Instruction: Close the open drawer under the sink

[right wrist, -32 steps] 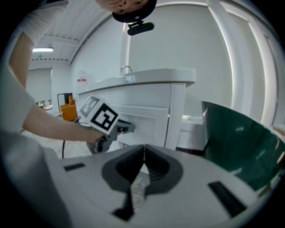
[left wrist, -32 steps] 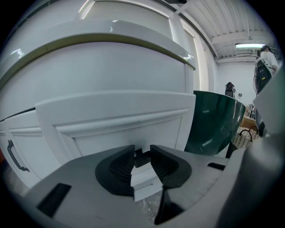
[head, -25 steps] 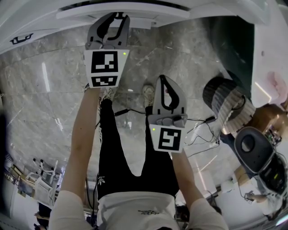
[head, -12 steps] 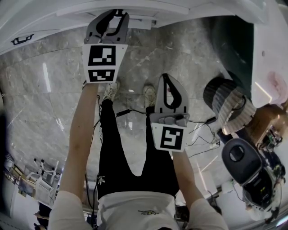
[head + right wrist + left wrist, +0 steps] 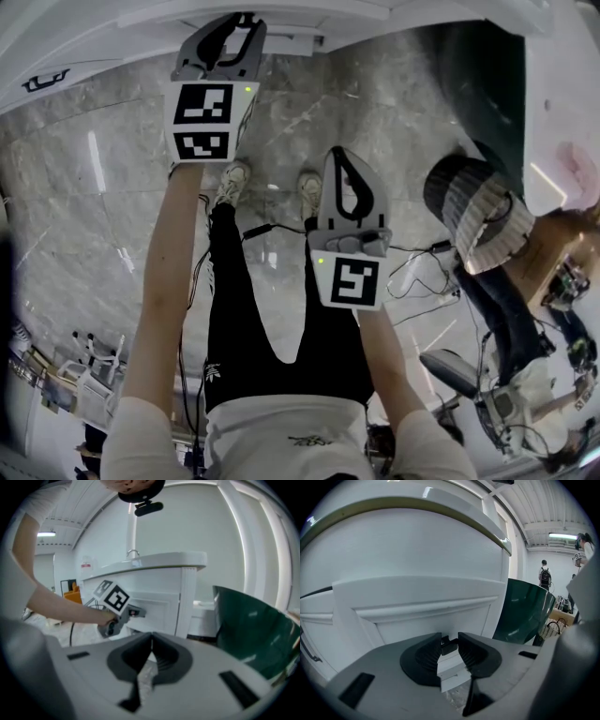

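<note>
The white drawer [image 5: 436, 620] sits under the sink counter [image 5: 154, 562], still pulled out a little from the cabinet. My left gripper [image 5: 450, 644] reaches up to it, its pads pressed on the small dark drawer handle [image 5: 449, 647]. In the head view the left gripper [image 5: 239, 23] is at the top, against the drawer front [image 5: 291, 39]. My right gripper [image 5: 339, 155] hangs lower and nearer me, over the floor. Its jaws [image 5: 151, 641] meet with nothing between them. The right gripper view also shows the left gripper [image 5: 123, 613] at the drawer.
A dark green tub [image 5: 525, 609] stands just right of the cabinet. A striped basket [image 5: 473, 211] and loose cables [image 5: 412, 272] lie on the marble floor to the right, beside a crouching person [image 5: 506, 319]. My own legs and shoes [image 5: 232, 178] are below the grippers.
Both grippers have hardly moved. At the right edge of the head view, a dark round device has dropped out of sight and a person's legs now show there.
</note>
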Available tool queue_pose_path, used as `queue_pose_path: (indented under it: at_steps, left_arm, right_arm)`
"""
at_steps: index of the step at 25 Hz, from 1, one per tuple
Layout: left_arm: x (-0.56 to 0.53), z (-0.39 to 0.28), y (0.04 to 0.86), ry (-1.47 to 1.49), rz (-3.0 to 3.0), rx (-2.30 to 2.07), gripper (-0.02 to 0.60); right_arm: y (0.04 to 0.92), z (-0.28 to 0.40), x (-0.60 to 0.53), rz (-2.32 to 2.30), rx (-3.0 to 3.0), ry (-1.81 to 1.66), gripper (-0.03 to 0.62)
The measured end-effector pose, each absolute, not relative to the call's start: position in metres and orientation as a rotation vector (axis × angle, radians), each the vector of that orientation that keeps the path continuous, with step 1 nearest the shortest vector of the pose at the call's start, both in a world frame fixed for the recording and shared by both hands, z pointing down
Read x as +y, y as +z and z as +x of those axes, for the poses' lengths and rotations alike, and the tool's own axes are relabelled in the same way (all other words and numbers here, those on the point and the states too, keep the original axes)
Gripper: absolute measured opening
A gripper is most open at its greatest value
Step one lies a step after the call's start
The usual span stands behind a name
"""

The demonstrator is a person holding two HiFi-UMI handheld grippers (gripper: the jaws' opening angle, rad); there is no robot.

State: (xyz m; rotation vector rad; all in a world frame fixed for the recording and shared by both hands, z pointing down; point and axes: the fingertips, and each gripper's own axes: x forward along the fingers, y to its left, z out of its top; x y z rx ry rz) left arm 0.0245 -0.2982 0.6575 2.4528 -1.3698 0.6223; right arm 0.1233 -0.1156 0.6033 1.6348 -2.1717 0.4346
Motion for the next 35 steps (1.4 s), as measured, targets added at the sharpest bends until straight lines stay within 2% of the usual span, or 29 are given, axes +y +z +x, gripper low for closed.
queue_pose_path:
  at_steps: [5, 8, 17, 29, 32, 35]
  left_arm:
    - [-0.297, 0.023, 0.658, 0.574, 2.424, -1.348, 0.13]
    - [-0.295, 0.023, 0.66, 0.551, 2.403, -1.343, 0.158]
    - [-0.277, 0.012, 0.657, 0.522, 2.369, -1.382, 0.162]
    - [-0.274, -0.001, 0.582, 0.396, 2.408, -1.47, 0.161]
    - [-0.269, -0.004, 0.549, 0.368, 2.419, -1.488, 0.142]
    - [-0.258, -0.009, 0.514, 0.353, 2.435, -1.522, 0.085]
  right_arm:
    - [0.605, 0.12, -0.109, 1.642, -2.163, 0.447, 0.029]
    - [0.606, 0.118, -0.103, 1.634, -2.165, 0.443, 0.029]
    - [0.603, 0.119, -0.093, 1.624, -2.164, 0.429, 0.029]
    - [0.552, 0.101, -0.1, 1.632, -2.233, 0.313, 0.029]
    - [0.518, 0.099, -0.108, 1.663, -2.246, 0.251, 0.029]
    - [0.481, 0.099, -0.115, 1.694, -2.248, 0.197, 0.029]
